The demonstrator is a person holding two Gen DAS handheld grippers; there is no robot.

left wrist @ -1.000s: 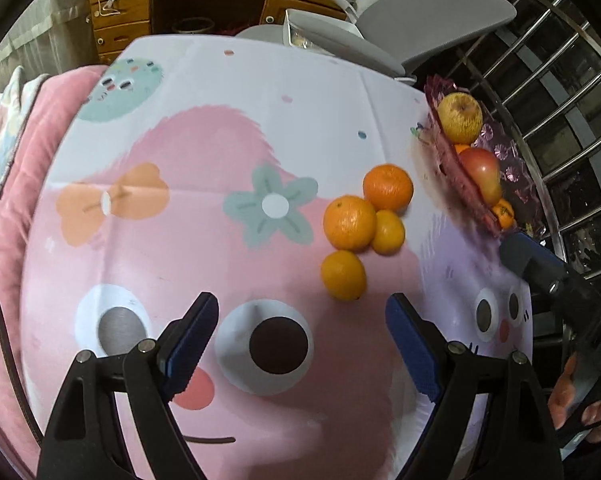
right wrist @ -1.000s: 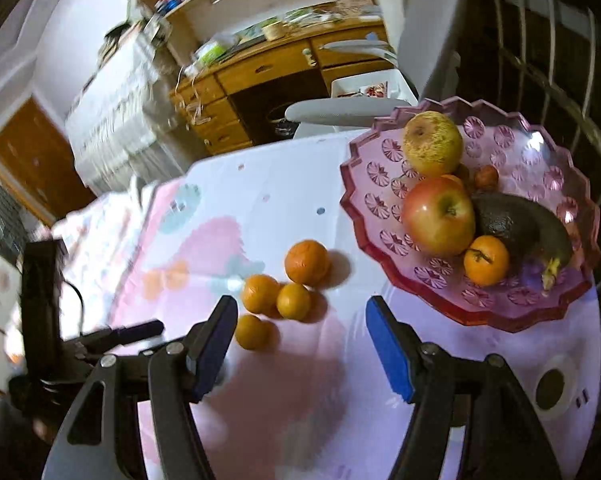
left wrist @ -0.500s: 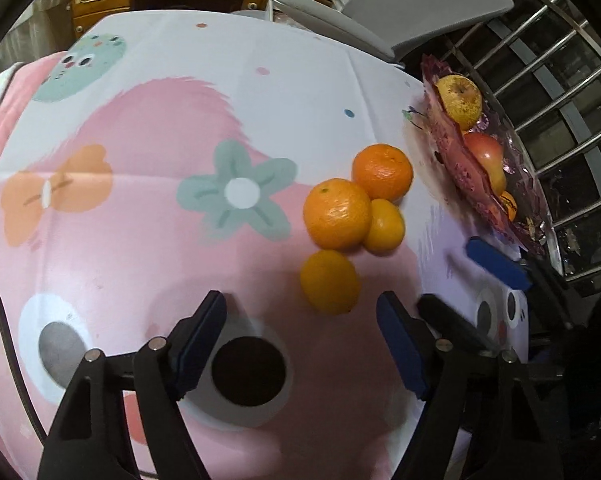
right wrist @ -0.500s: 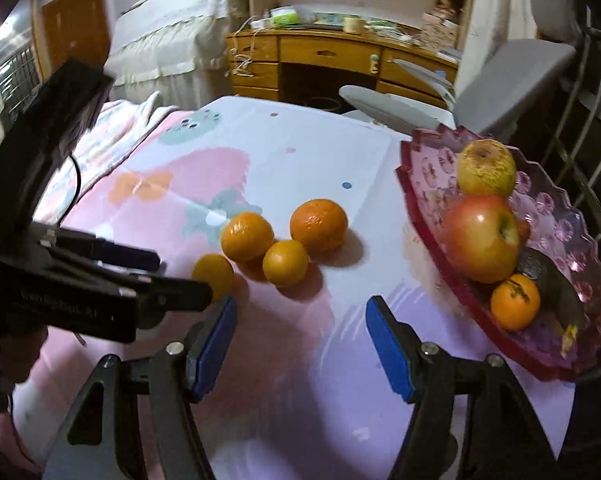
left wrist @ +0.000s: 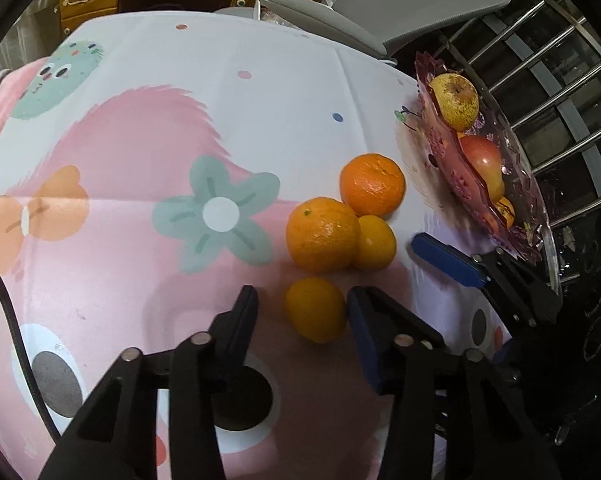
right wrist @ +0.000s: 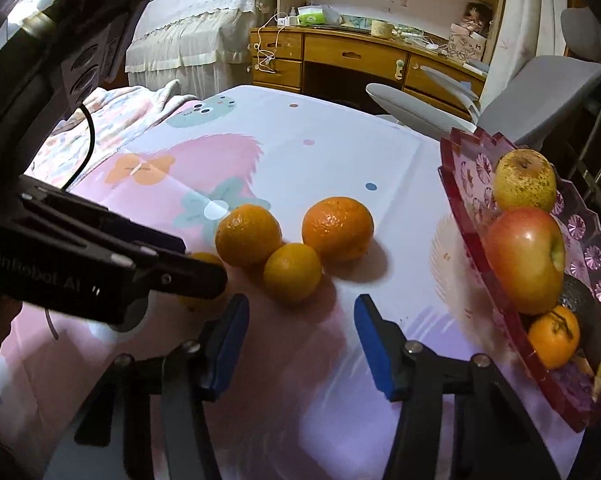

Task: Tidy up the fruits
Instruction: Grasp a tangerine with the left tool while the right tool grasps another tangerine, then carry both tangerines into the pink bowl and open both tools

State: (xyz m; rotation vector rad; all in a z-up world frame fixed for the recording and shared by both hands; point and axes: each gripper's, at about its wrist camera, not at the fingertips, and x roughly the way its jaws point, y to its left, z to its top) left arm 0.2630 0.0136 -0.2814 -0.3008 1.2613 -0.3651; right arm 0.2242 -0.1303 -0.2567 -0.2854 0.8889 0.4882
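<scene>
left hand-held gripper [left wrist: 302, 304]: narrow around small smooth orange [left wrist: 315, 309] | right hand-held gripper [right wrist: 300, 310]: wide, empty

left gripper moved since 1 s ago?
Yes. The left gripper has advanced across the tablecloth toward the loose oranges and narrowed; its fingers now flank the nearest orange, which earlier lay well ahead of them.

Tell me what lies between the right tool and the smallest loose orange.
Only bare tablecloth separates the right tool from that orange, seen in the right wrist view.
</scene>
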